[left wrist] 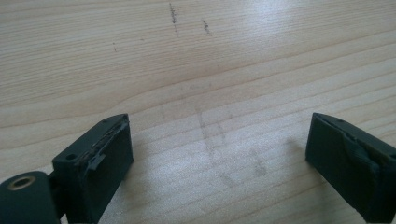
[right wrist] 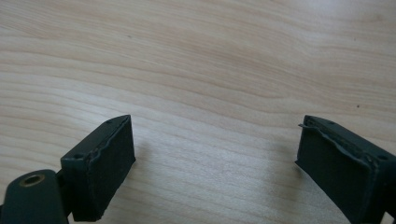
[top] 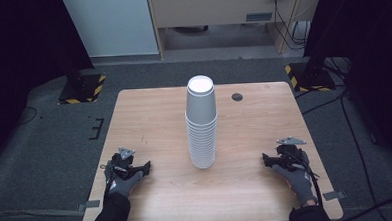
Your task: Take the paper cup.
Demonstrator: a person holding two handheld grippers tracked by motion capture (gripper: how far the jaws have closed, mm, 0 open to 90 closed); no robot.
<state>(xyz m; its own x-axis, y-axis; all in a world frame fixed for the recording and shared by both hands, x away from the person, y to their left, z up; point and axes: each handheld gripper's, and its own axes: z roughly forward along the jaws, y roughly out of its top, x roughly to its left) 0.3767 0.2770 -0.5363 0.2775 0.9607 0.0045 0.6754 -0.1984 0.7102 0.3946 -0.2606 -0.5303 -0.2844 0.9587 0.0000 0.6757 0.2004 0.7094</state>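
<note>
A tall stack of white paper cups (top: pixel 202 122) stands upright at the middle of the wooden table (top: pixel 149 107). Near the front corners rest the left gripper (top: pixel 145 167) and right gripper (top: pixel 266 160) — both with jaws spread wide, holding nothing. A careless sideways grab could topple the narrow stack — it looks top-heavy.

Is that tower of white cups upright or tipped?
Upright: the stack of cups stands straight, mouths down, on the table.
</note>
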